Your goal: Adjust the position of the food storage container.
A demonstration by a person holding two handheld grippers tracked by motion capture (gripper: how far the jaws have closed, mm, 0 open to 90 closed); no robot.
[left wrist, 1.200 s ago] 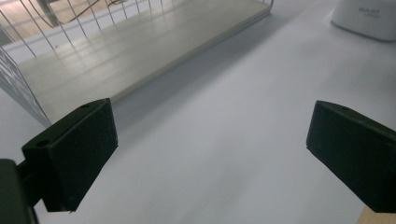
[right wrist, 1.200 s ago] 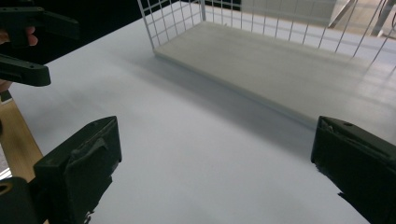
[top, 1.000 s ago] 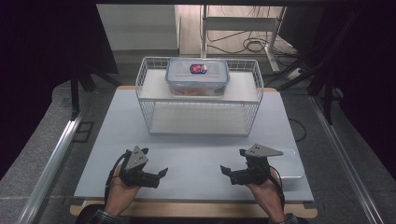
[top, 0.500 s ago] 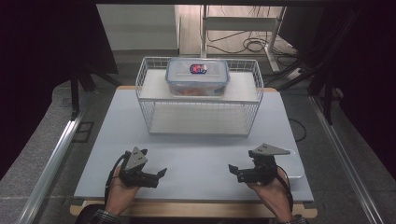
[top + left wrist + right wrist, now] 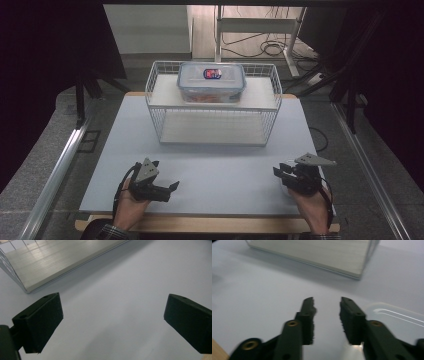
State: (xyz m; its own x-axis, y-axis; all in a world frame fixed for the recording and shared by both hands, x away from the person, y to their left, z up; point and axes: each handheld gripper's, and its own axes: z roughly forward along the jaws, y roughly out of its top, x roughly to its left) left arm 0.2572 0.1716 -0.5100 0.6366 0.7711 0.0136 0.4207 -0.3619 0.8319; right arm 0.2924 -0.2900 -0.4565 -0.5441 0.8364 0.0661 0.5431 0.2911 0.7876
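Note:
My left gripper (image 5: 167,175) rests near the table's front left, held by a hand. Its jaws stand wide open over bare tabletop (image 5: 112,320), nothing between them. My right gripper (image 5: 280,172) is at the front right, also in a hand. Its jaws have just been closing and now stand a narrow gap apart (image 5: 327,305), with nothing gripped between the pads. A clear plastic lid or shallow tray (image 5: 397,317) lies flat on the table just beside and under its right jaw.
A white wire rack (image 5: 212,127) stands at the back middle of the grey table (image 5: 225,170). On its upper shelf sits a clear lidded food box (image 5: 211,82) with a red and blue label. The rack's lower shelf (image 5: 62,260) lies ahead of both grippers.
The right gripper has slid right toward the table's edge, and its jaws have narrowed from wide open. The left gripper has stayed put.

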